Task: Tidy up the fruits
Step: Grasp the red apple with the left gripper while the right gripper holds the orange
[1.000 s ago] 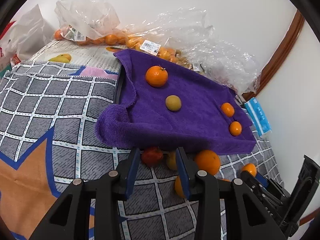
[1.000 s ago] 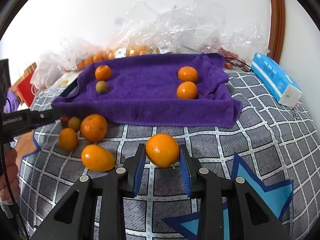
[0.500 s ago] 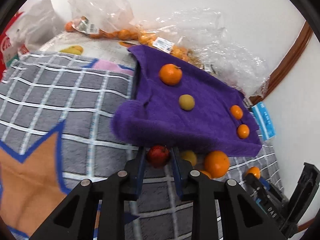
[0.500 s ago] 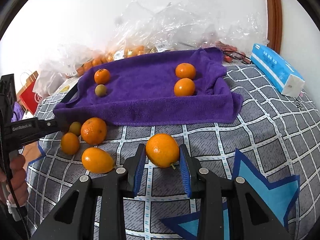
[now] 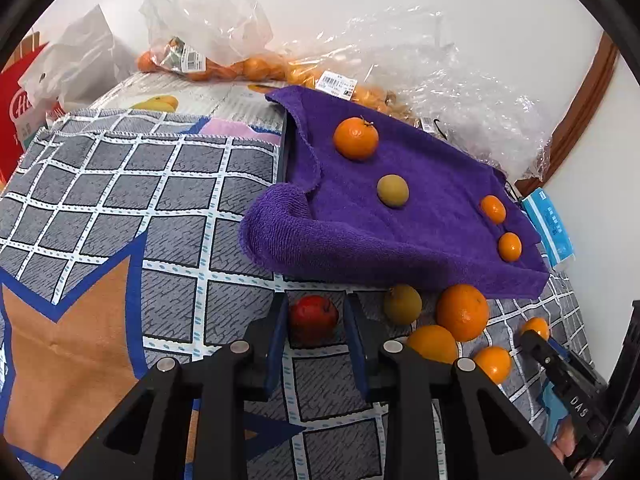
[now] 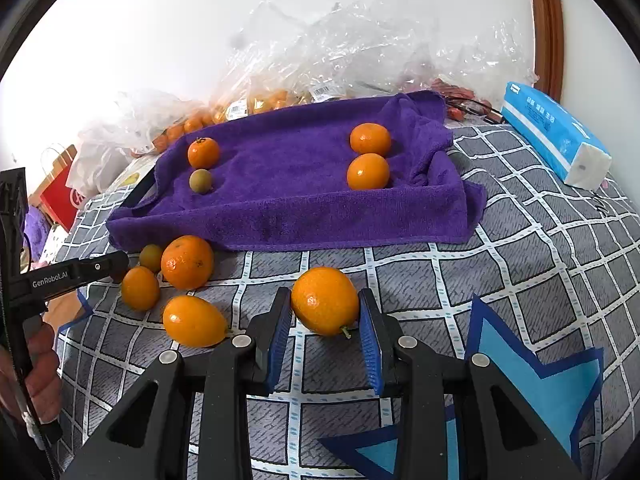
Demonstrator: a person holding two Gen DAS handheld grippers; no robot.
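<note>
At the far left of the left wrist view a checked grey mat (image 5: 120, 200) covers the counter. On it the left gripper (image 5: 314, 322) has its fingers (image 5: 278, 332) pinched on a small red fruit (image 5: 313, 317), their pads against its sides; the jaws have just been closing on it, and the fruit sits just in front of the draped edge of the purple towel (image 5: 400, 220). The towel carries a mandarin (image 5: 355, 138), a small yellow-green fruit (image 5: 393, 191) and two small oranges (image 5: 493, 209) at its right edge. Loose fruit lies right of the red one, including a large orange (image 5: 462, 312). In the right wrist view the right gripper (image 6: 325, 320) pinches an oval orange (image 6: 324, 300) between its fingers (image 6: 370, 340), the fruit resting on or just above the mat, in front of the towel's near edge. A blue tissue pack (image 6: 556, 136) lies at far right. Risks, as judged: both fruits are round and smooth and could roll out of the pads on lifting; a low carry could snag the towel's raised front fold and send the fruit on it rolling.
</note>
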